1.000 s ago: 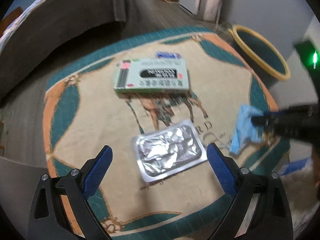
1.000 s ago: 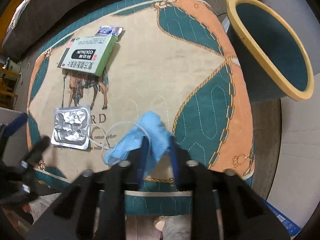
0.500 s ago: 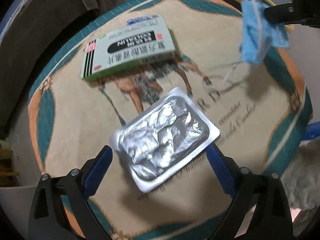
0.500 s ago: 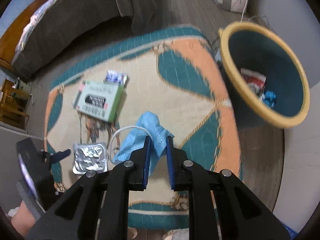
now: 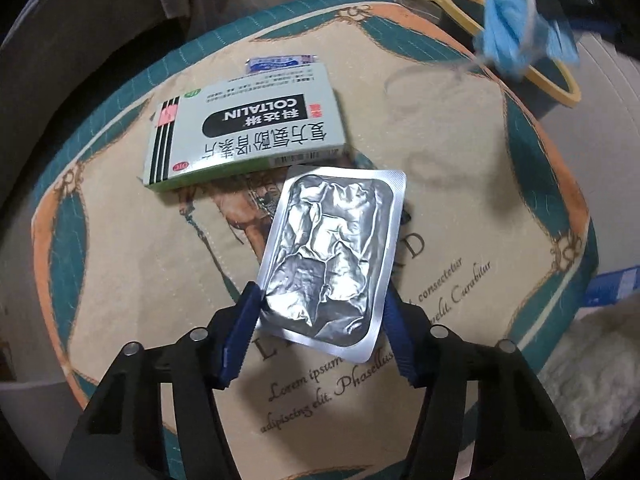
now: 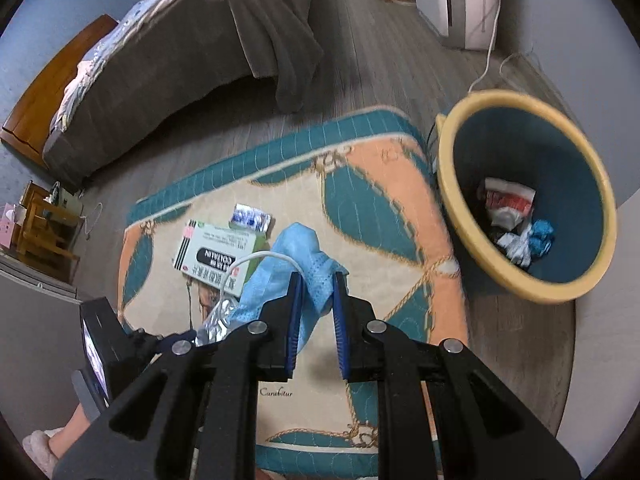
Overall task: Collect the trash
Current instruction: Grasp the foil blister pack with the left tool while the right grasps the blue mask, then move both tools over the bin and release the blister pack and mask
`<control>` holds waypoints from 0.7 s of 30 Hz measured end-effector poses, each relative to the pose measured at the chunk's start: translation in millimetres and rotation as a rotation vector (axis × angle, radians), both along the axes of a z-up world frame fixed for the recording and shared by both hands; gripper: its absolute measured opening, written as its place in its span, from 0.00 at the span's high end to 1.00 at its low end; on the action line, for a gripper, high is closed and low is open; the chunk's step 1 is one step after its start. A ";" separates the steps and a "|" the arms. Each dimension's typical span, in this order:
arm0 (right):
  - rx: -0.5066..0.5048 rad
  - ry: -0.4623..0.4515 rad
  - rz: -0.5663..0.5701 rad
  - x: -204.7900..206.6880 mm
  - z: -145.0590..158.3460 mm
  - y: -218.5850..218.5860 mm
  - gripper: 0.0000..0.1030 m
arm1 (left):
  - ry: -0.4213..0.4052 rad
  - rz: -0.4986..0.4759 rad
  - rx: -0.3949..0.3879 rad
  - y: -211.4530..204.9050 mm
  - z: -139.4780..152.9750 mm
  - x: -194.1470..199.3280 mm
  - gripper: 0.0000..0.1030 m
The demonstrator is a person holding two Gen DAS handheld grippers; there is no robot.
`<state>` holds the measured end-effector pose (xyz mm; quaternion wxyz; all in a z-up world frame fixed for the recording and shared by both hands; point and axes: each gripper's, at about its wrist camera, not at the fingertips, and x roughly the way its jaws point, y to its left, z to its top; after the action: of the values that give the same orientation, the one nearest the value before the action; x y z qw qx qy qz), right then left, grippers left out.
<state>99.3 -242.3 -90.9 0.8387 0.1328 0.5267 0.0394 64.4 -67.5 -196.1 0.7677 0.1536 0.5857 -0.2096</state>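
Our left gripper (image 5: 322, 308) has its blue pads pressed against the two long edges of a crumpled silver blister pack (image 5: 334, 256), pinching it across its width, with the far end of the pack tilted up over the cushion toward the box. Our right gripper (image 6: 314, 288) is nearly closed on a fold of a blue face mask (image 6: 292, 256), the rest of the fabric bunched to its left and a white ear loop (image 6: 256, 264) arching out above it.

The biggest thing we see is the bed (image 6: 180, 56) with its grey cover, standing on the wooden floor beyond everything else. Nearer lies the patterned cushion (image 5: 120, 264), teal, orange and cream, with a horse print and cursive lettering. Just beside its right edge stands the trash bin (image 6: 472, 248), yellow-rimmed and teal inside, already holding crumpled white, red and blue scraps. In the left view the held mask (image 5: 516, 36) hangs in front of that bin's rim (image 5: 556, 84).

On the cushion rests a green-and-white medicine box (image 5: 248, 128) marked COLTALIN, lying flat. A small blue-and-white foil sachet (image 5: 280, 65) lies at its far edge, seemingly touching it.
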 end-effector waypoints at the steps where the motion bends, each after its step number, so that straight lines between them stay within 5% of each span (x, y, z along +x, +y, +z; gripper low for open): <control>1: 0.004 -0.007 -0.001 -0.3 2.6 -0.6 0.86 | 0.004 0.005 -0.008 1.2 1.0 -1.1 0.42; 4: 0.019 -0.016 -0.005 -2.1 6.3 -2.8 0.86 | 0.017 0.021 -0.042 -5.8 13.7 -5.0 0.47; 6: 0.024 -0.022 -0.009 -3.1 8.4 -5.0 0.86 | 0.012 0.037 -0.089 -5.1 28.6 -8.1 0.68; 15: 0.023 -0.052 -0.010 -6.5 19.0 -11.2 0.86 | -0.016 0.130 -0.126 15.9 57.3 -5.4 0.89; 21: 0.008 -0.073 0.003 -8.1 31.0 -12.9 0.86 | -0.058 0.110 -0.118 18.8 69.7 -6.0 0.90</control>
<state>91.2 -255.2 -59.8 0.8567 0.1341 0.4958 0.0477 58.5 -48.8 -126.3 0.8025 0.0818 0.5573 -0.1968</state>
